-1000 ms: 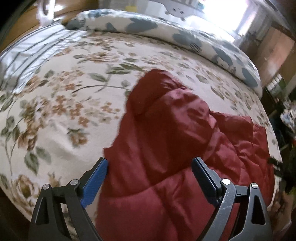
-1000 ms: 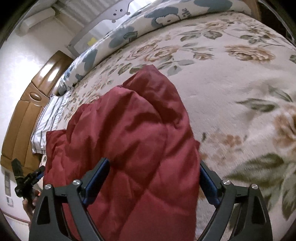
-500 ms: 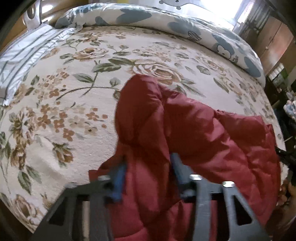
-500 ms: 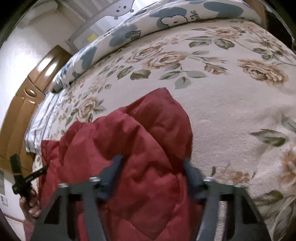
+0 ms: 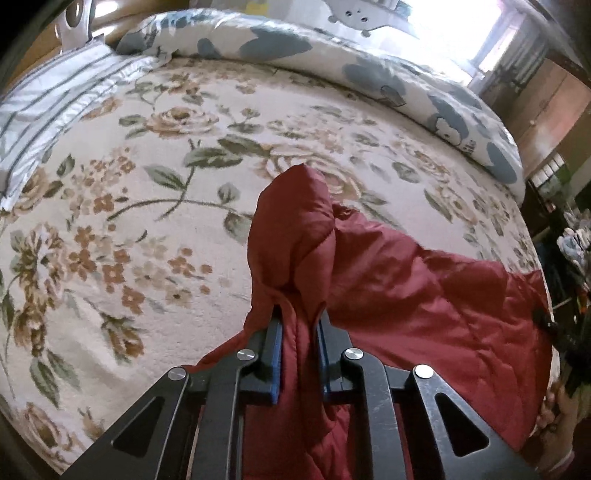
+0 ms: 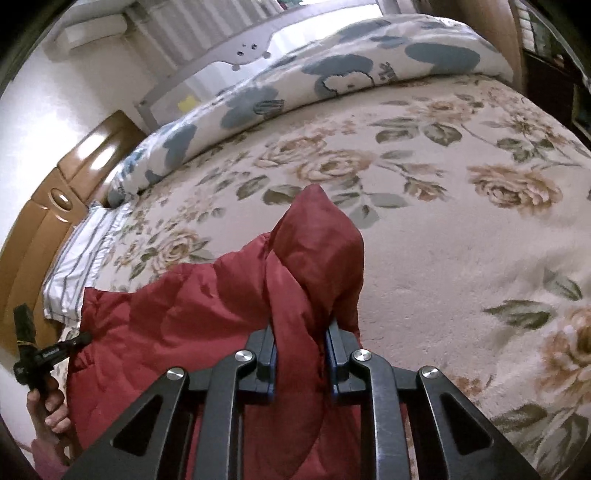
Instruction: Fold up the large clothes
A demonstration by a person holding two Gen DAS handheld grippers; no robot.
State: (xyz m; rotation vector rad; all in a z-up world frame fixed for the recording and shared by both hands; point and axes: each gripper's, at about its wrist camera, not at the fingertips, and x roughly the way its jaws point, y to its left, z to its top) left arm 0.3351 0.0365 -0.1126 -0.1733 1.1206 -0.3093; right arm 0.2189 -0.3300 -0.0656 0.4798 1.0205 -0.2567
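Both tongs, left tongs [image 5: 298, 325] and right tongs [image 6: 301, 332], have just closed, pinching my red quilted jacket [image 5: 424, 295] at lower centre on the floral bed [image 5: 147, 258]; folding looks barely begun.

Daylit, soft | blown-out glare from bright window [image 5: 476, 33] (top right, left view) | strong fisheye bending, dark corners | slight blur at edges

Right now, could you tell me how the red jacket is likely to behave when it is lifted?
Probably floppy: the red jacket bunches into soft folds where the left gripper and right gripper pinch it. It looks puffy and quilted, so likely light. Its sheen suggests slippery fabric.
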